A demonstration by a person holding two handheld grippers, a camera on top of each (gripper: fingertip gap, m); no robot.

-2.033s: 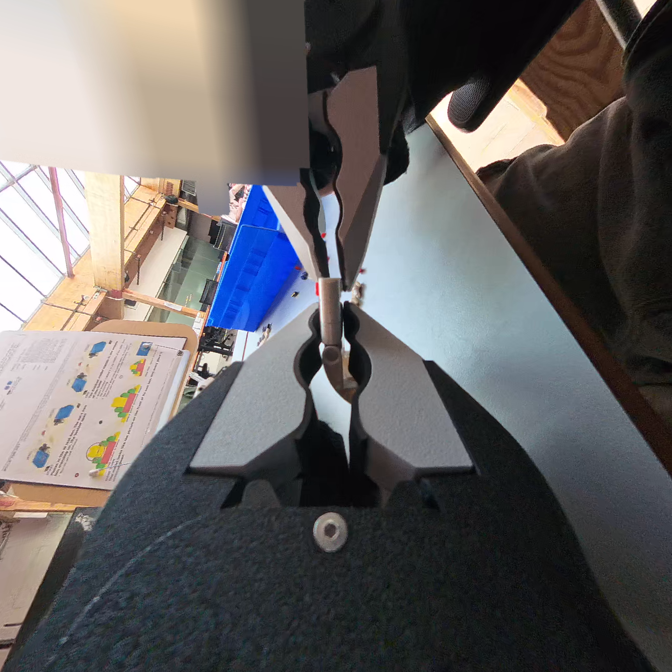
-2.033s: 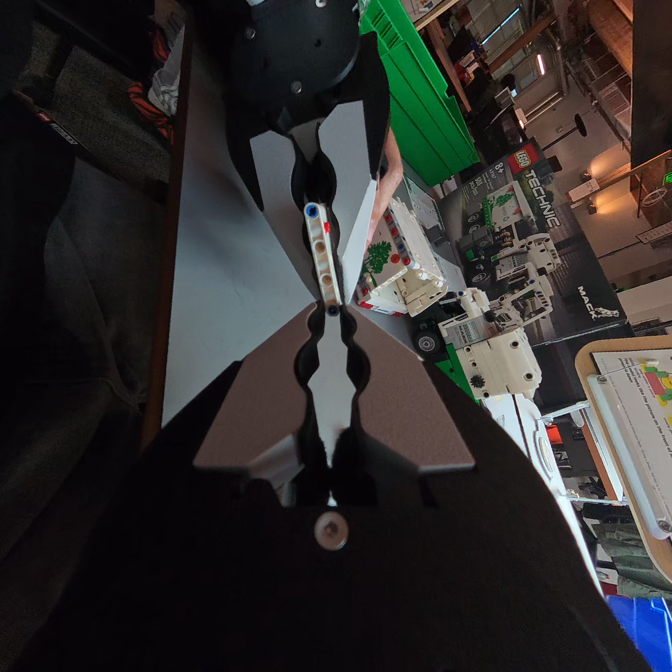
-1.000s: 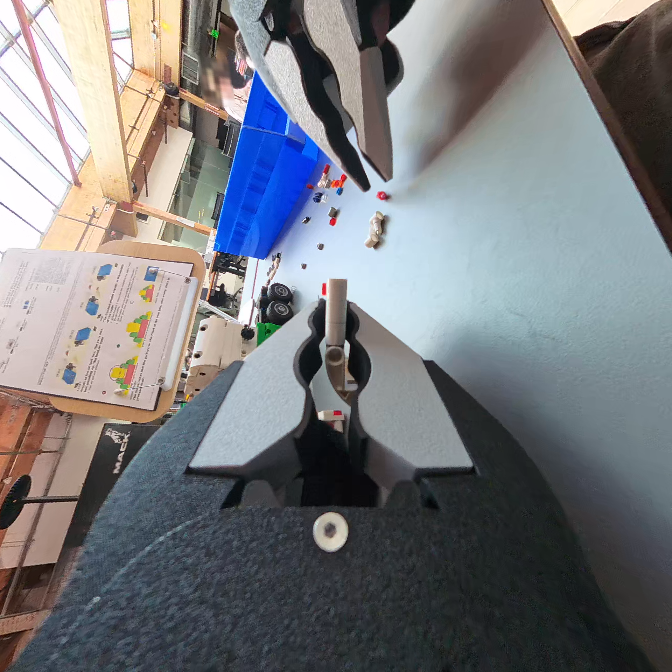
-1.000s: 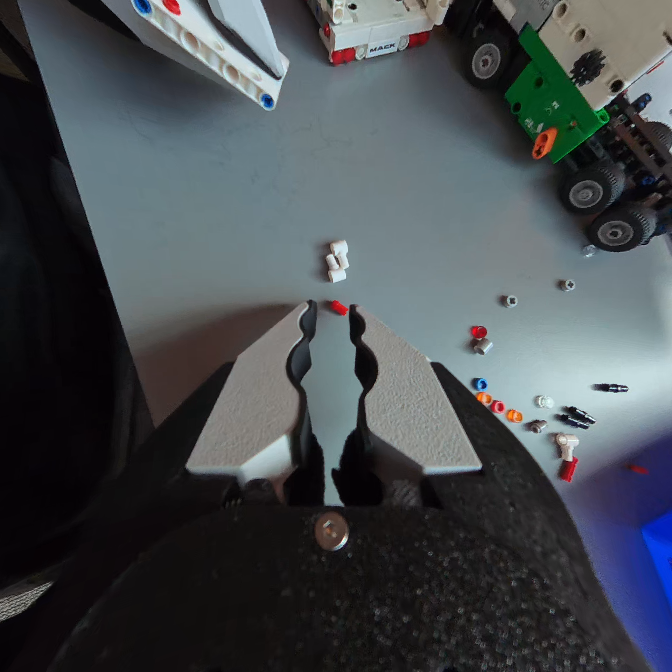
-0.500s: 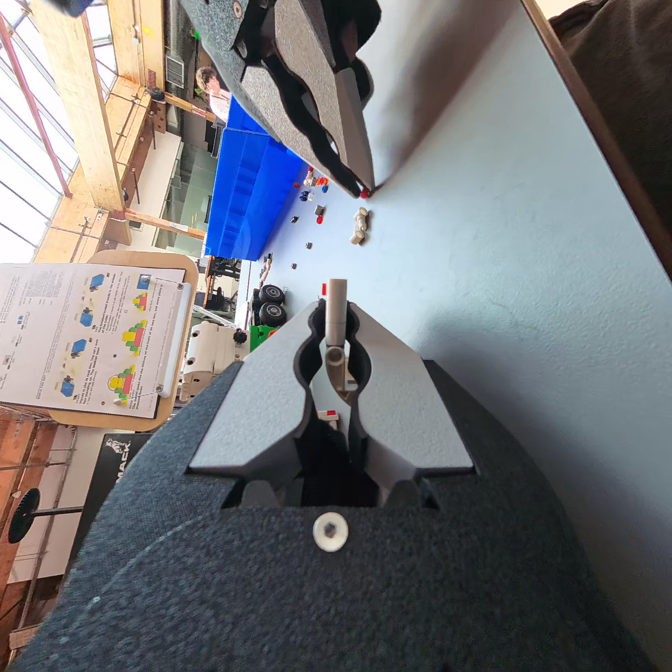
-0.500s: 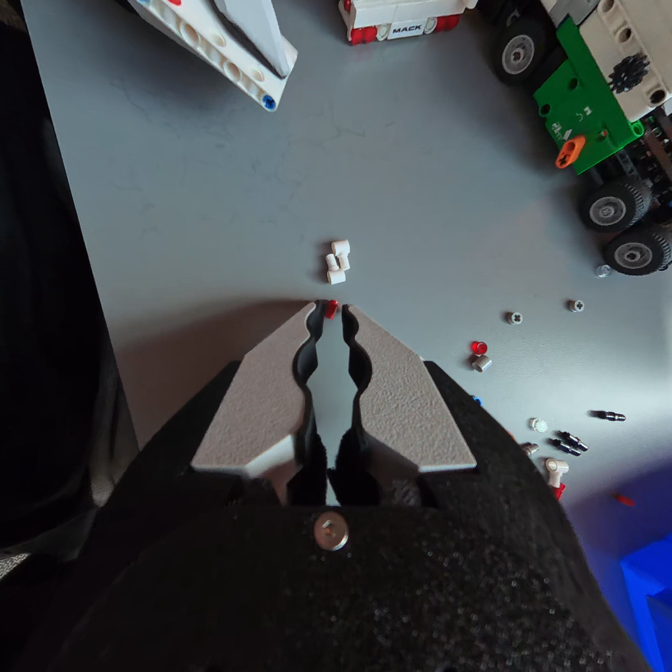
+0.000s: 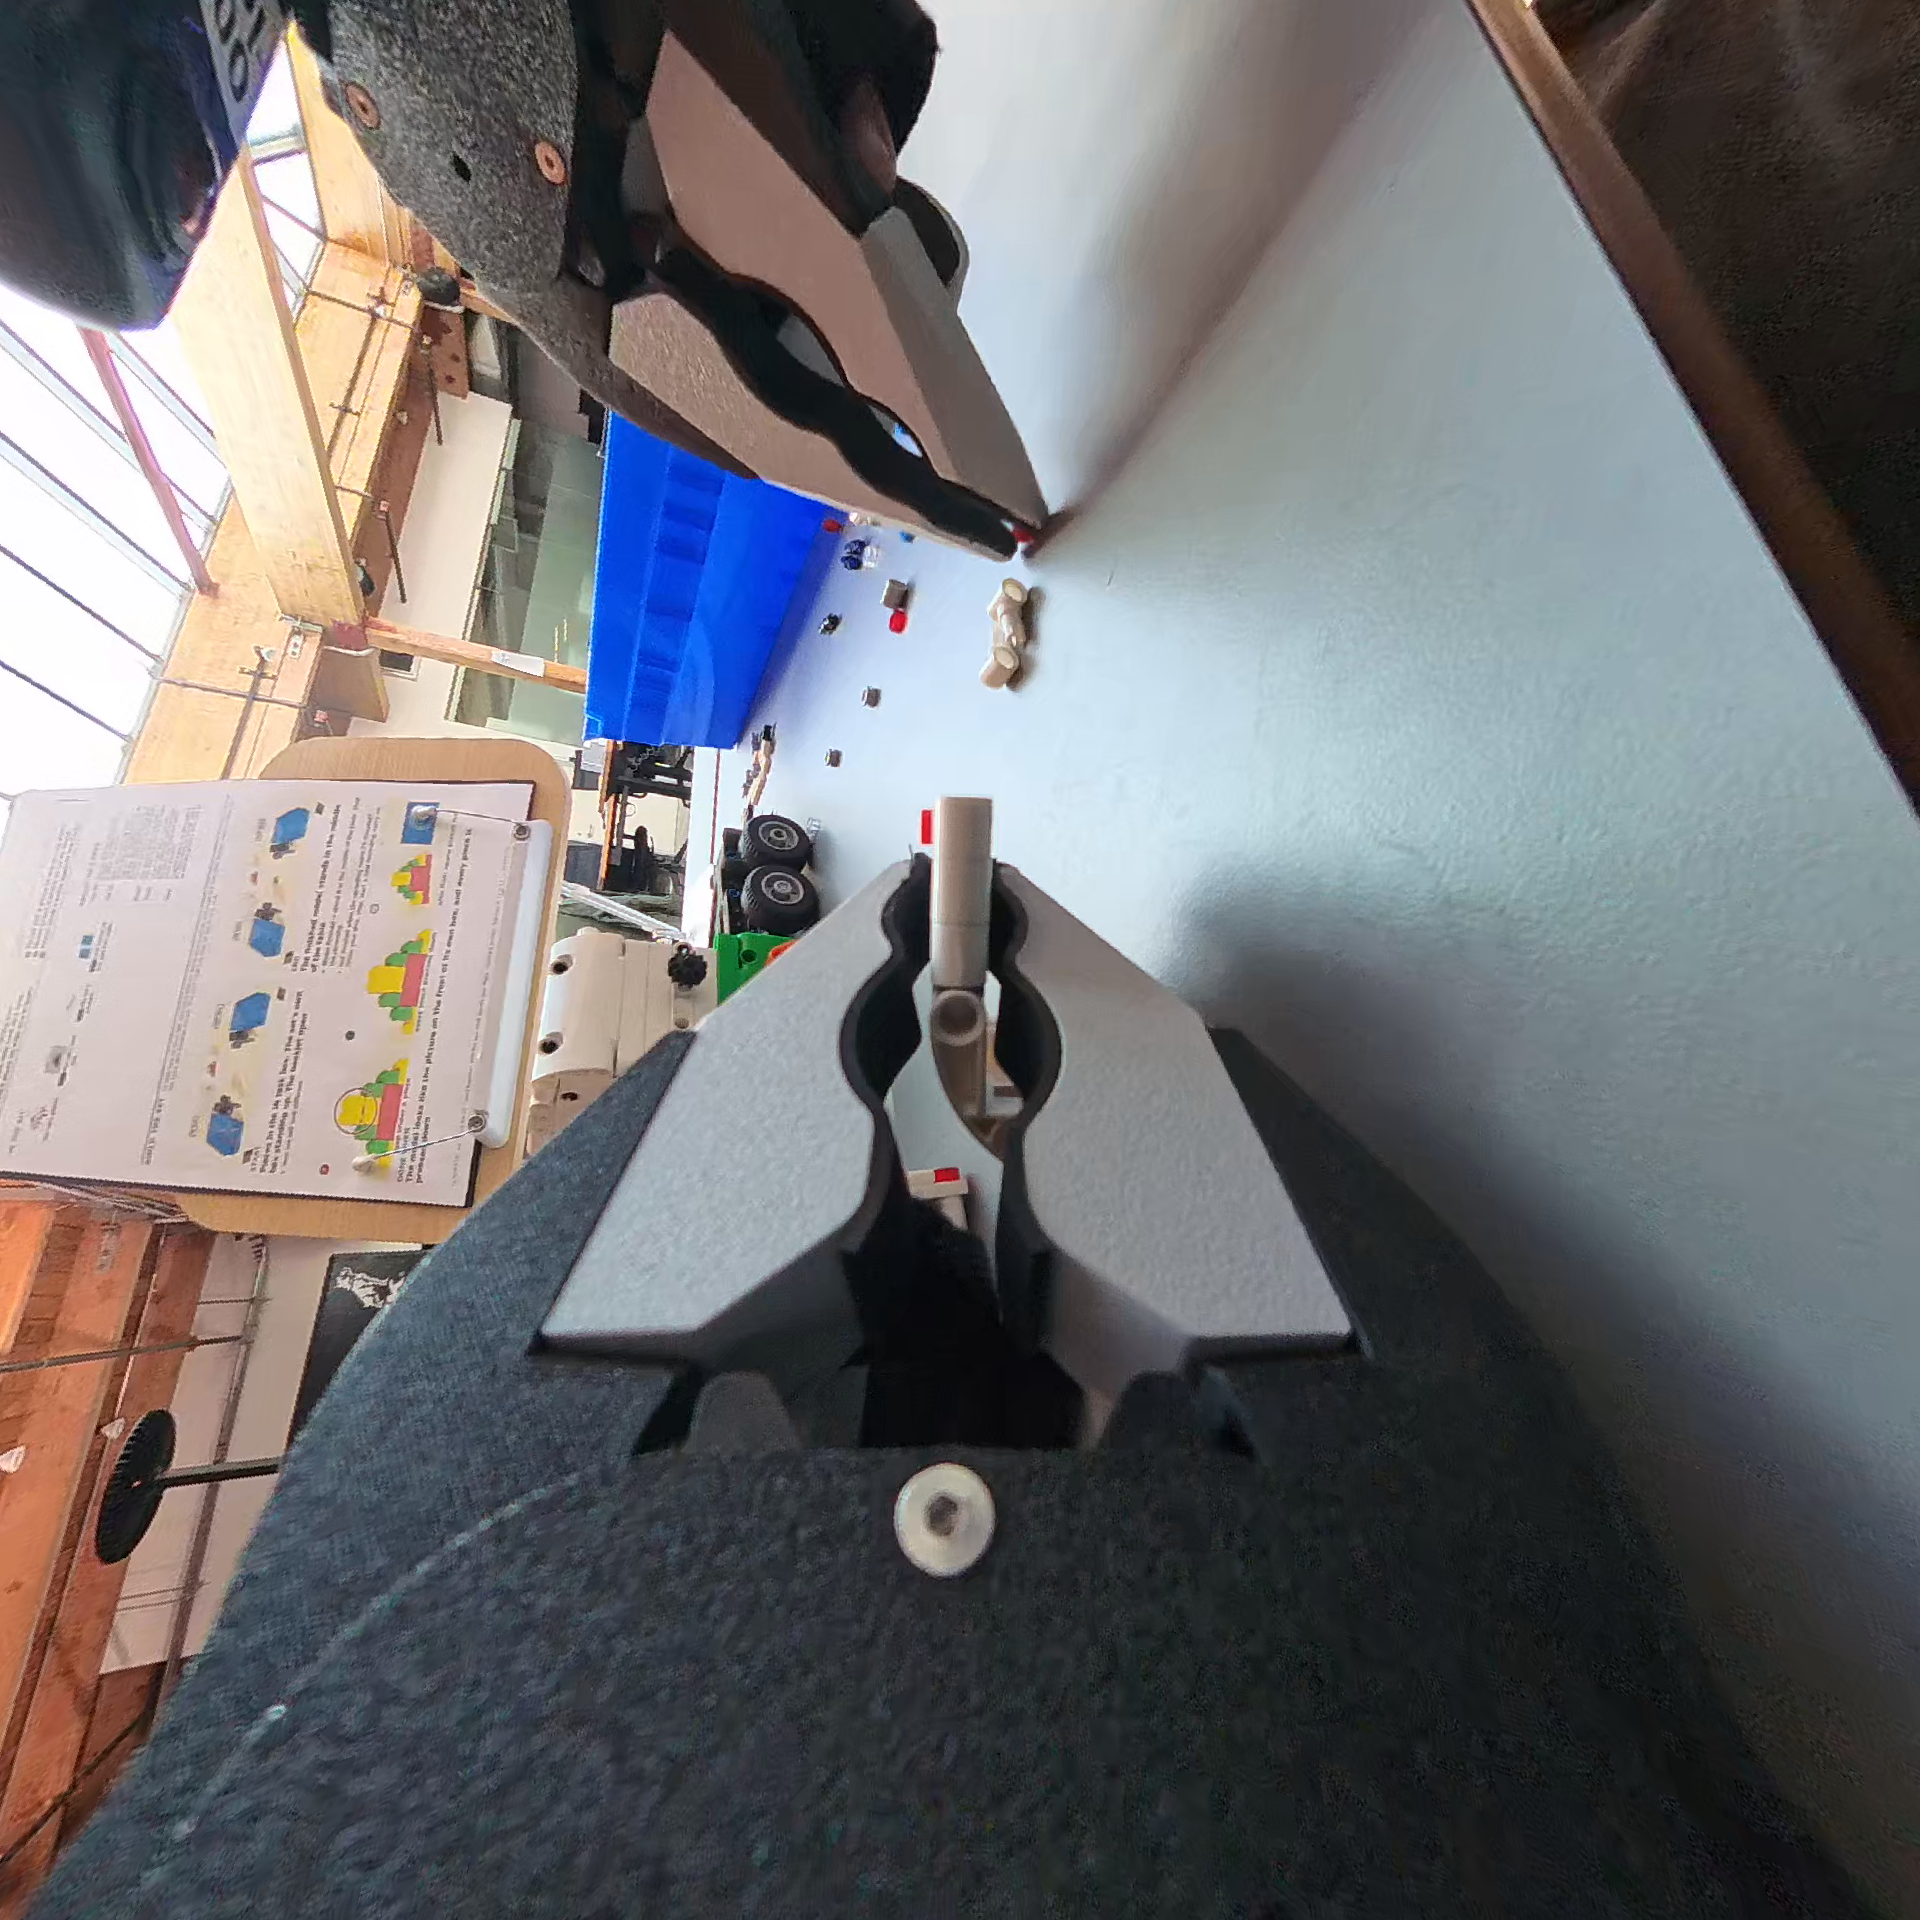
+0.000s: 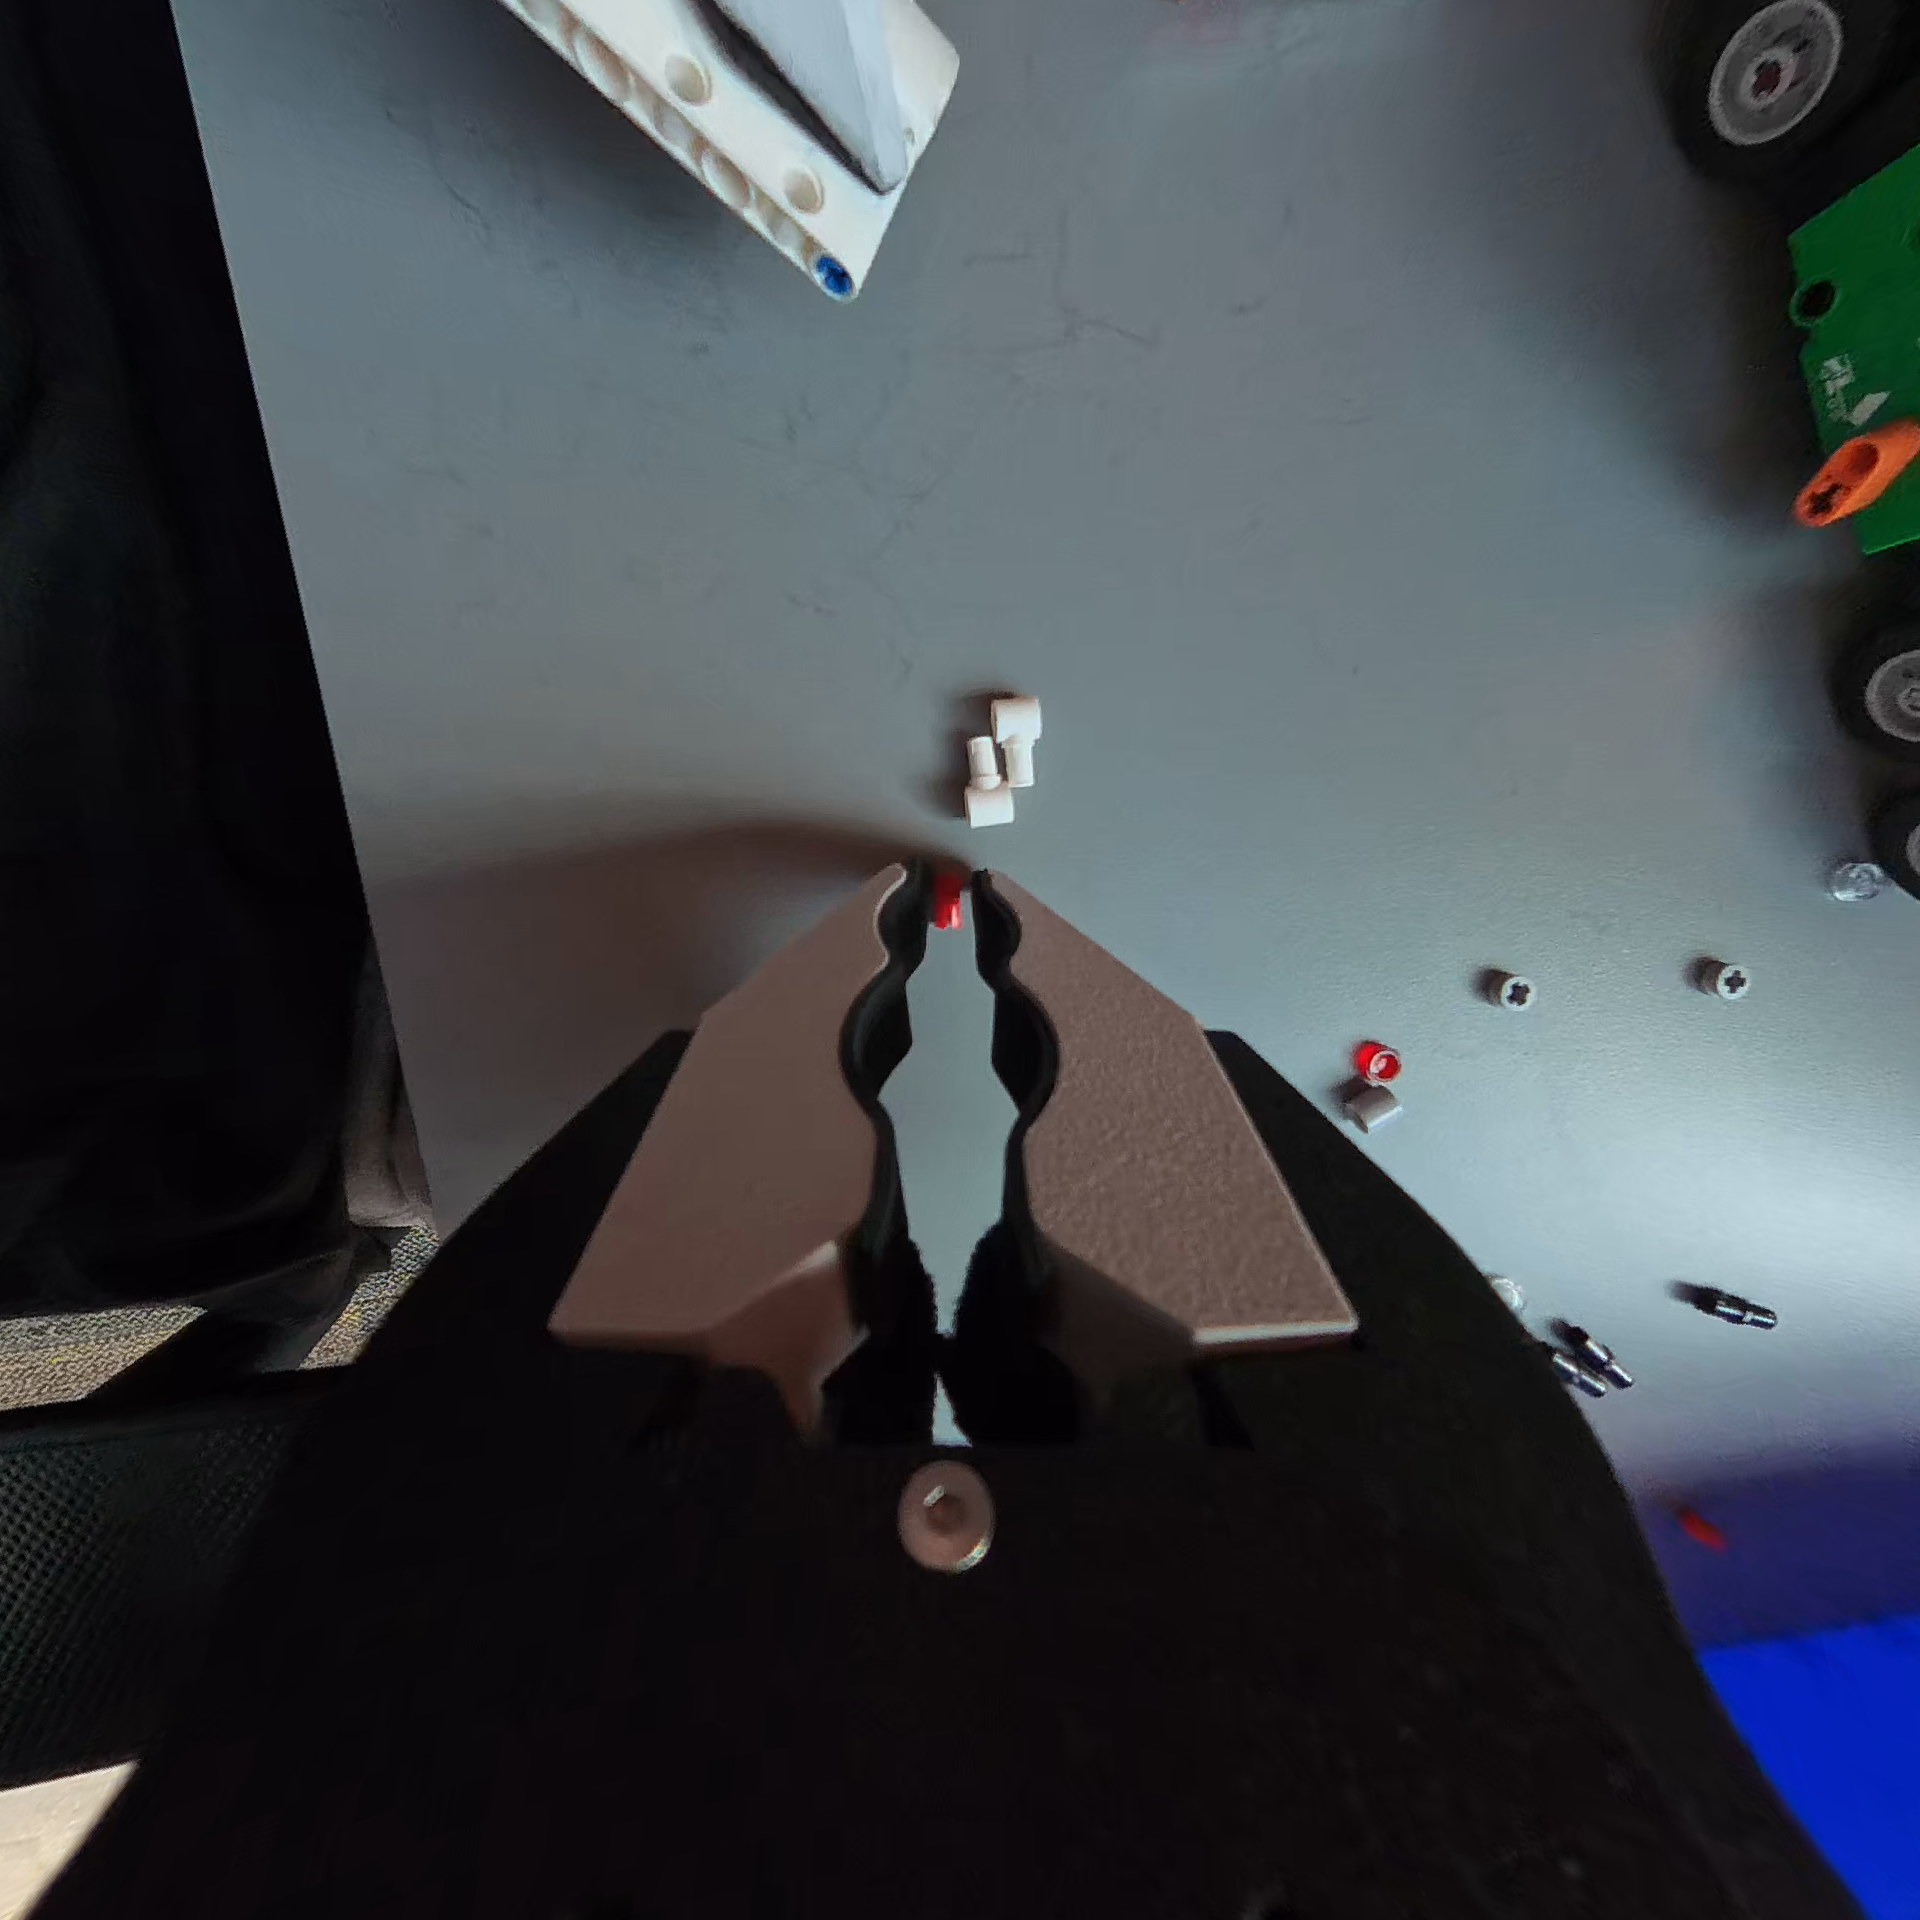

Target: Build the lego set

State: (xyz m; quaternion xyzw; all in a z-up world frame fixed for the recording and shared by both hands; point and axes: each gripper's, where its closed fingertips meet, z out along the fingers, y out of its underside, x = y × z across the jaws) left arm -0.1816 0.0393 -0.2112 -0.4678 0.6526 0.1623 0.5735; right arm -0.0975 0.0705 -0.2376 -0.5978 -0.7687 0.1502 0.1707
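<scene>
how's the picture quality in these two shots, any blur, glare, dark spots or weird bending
Left wrist view: bright, with blown-out windows at the left, straight lines bowed by the wide lens, and the right gripper slightly soft. Right wrist view: much dimmer, the gripper's body nearly black, its shadow falling on the table around the red pin, the white beam at the top motion-blurred.

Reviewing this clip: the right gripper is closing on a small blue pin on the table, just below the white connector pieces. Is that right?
Not quite: the pin between the right gripper's fingertips is red, not blue, as the right wrist view shows. It does lie on the table just below the white connector pieces.
</scene>
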